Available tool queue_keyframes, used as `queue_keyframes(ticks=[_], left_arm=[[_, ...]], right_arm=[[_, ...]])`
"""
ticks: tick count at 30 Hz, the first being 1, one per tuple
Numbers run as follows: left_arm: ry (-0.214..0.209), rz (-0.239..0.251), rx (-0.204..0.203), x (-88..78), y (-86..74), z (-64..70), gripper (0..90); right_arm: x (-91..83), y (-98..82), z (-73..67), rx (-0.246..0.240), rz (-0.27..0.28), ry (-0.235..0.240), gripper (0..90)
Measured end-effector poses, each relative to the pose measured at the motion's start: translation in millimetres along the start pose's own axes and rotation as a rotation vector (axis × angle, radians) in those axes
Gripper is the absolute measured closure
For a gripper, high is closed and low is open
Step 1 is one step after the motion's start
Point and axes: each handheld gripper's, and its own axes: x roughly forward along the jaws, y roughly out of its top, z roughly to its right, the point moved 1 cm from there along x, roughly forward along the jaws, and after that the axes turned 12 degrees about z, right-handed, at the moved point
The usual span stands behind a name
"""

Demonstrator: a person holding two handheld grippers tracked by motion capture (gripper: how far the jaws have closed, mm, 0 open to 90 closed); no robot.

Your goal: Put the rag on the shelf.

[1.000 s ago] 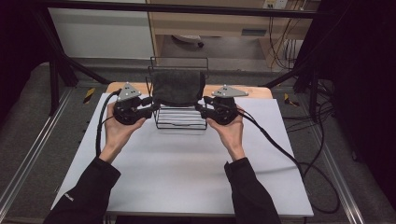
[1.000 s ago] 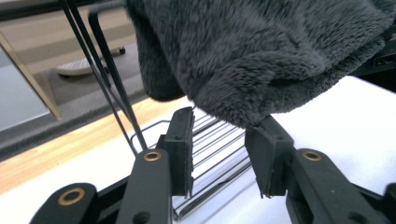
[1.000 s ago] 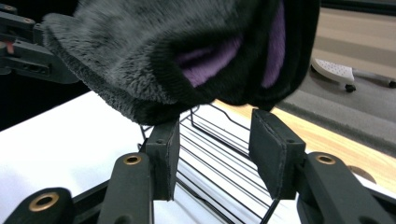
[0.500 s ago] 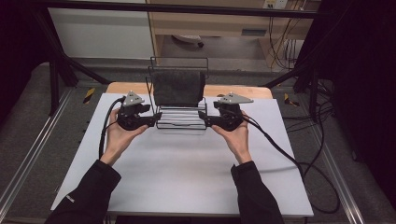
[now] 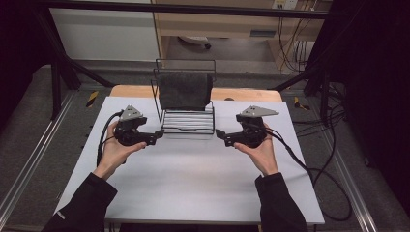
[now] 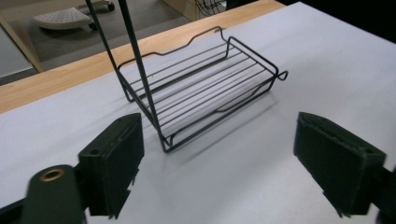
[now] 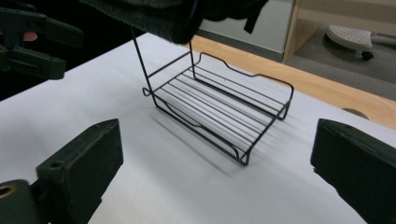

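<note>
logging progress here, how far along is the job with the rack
Done: black wire rack stands on the white table, dark grey cloth draped over its top bar. In hand: nothing; left gripper and right gripper are open beside it. What is left is unclear.

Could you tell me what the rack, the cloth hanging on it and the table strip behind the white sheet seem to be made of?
Rack: thin bent wire with a black, probably coated finish. Cloth: dark grey fabric, matte and fuzzy at its edge, perhaps felt or towelling. Table strip: light wood or wood-look laminate, showing faint grain.
</note>
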Motion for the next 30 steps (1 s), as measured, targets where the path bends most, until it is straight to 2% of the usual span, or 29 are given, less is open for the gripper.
queue_keyframes(ticks=[4, 9, 15, 21, 25, 30], left_arm=[[-0.014, -0.002, -0.008, -8.4, -8.8, 0.3, 11.1], [-0.027, -0.008, -0.012, -16.6, -24.5, 0.9, 7.1], [-0.035, 0.007, -0.039, -24.4, -47.1, -0.2, 6.3], [-0.036, 0.001, -0.029, -34.7, -70.9, 0.3, 6.3], [-0.035, -0.008, -0.03, -41.0, -85.6, -2.4, 6.3], [-0.033, -0.022, -0.043, -46.3, -101.4, -8.0, 6.6]], right_arm=[[-11.5, -8.5, 2.6, -0.003, -0.013, -0.011, 0.9], [-23.8, -23.6, 6.4, 0.023, -0.014, -0.01, 0.8], [-34.1, -48.3, 9.5, 0.034, -0.019, -0.017, 0.7], [-43.2, -75.7, 14.1, 0.061, -0.043, -0.005, 0.7], [-50.3, -92.4, 19.0, 0.054, -0.067, 0.01, 0.7], [-59.6, -110.4, 26.1, 0.061, -0.097, -0.004, 0.7]])
